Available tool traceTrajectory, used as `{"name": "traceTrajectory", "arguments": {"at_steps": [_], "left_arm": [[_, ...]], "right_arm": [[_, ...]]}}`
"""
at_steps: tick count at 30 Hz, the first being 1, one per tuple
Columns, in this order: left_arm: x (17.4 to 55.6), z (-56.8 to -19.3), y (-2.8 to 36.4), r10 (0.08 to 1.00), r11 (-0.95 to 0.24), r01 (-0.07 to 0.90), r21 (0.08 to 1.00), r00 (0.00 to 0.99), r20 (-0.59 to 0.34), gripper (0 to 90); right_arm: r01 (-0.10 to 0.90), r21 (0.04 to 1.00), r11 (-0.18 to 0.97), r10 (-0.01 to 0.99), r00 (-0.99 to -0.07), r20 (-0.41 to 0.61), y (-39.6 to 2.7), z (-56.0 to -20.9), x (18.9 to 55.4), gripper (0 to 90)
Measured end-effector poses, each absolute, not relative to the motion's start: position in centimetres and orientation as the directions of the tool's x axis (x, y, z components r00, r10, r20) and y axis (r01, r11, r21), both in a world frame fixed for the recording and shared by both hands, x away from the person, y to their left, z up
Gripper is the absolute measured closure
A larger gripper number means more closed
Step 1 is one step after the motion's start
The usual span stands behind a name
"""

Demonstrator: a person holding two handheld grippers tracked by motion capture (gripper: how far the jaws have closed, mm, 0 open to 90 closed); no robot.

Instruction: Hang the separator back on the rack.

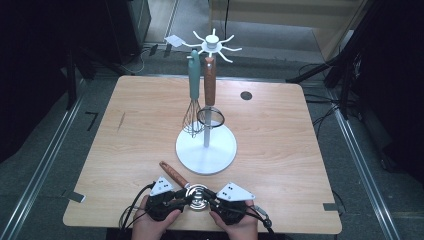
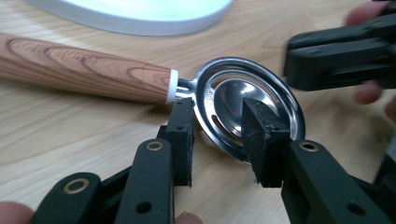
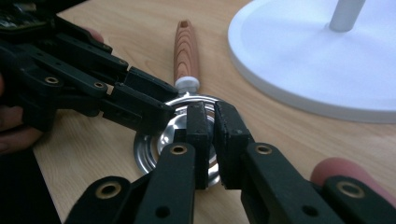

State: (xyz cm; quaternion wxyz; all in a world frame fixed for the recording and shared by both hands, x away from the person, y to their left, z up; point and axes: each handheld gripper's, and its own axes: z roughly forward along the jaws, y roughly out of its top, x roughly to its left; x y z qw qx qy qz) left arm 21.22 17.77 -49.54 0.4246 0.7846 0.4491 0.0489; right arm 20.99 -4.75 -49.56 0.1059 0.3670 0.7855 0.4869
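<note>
Two hand-held black grippers meet over the wood-handled steel egg separator [image 1: 186, 184] lying at the table's near edge, handle pointing away-left toward the white round-based utensil stand [image 1: 206, 148]: left gripper [image 2: 219, 140] spread astride the bowl's rim, right gripper [image 3: 211, 140] nearly closed above it.

left gripper [image 1: 176, 201]: black linked jaws, brass rivets, grey three-cornered plate, black cable | right gripper [image 1: 212, 197]: same black build, grey plate, black cable | hands bare
</note>
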Motion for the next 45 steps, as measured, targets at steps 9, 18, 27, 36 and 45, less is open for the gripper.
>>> {"name": "traceTrajectory", "arguments": {"at_steps": [9, 18, 27, 36, 45], "left_arm": [[21.6, -48.6, 19.2, 0.753, -0.223, 0.620, 0.752, 0.599, -0.271, 58.0], [22.6, -48.2, 21.9, 0.786, -0.197, 0.597, 0.778, 0.571, -0.238, 55.1], [23.5, -48.4, 24.0, 0.805, -0.163, 0.612, 0.774, 0.535, -0.254, 54.5], [24.5, -48.5, 27.3, 0.860, -0.067, 0.622, 0.780, 0.433, -0.271, 39.7], [25.1, -48.2, 30.2, 0.914, -0.047, 0.629, 0.776, 0.341, -0.220, 13.3]], "right_arm": [[0.524, 0.794, 0.308, 0.690, -0.698, 0.193, -4.6, -50.3, 21.4, 88.1], [0.526, 0.786, 0.324, 0.714, -0.681, 0.162, -5.8, -50.3, 21.9, 87.4], [0.533, 0.785, 0.314, 0.740, -0.656, 0.149, -7.5, -50.4, 22.5, 86.4], [0.547, 0.785, 0.292, 0.769, -0.622, 0.147, -9.5, -50.4, 23.0, 85.1], [0.559, 0.787, 0.260, 0.785, -0.597, 0.165, -11.8, -50.3, 23.7, 82.7]]}}
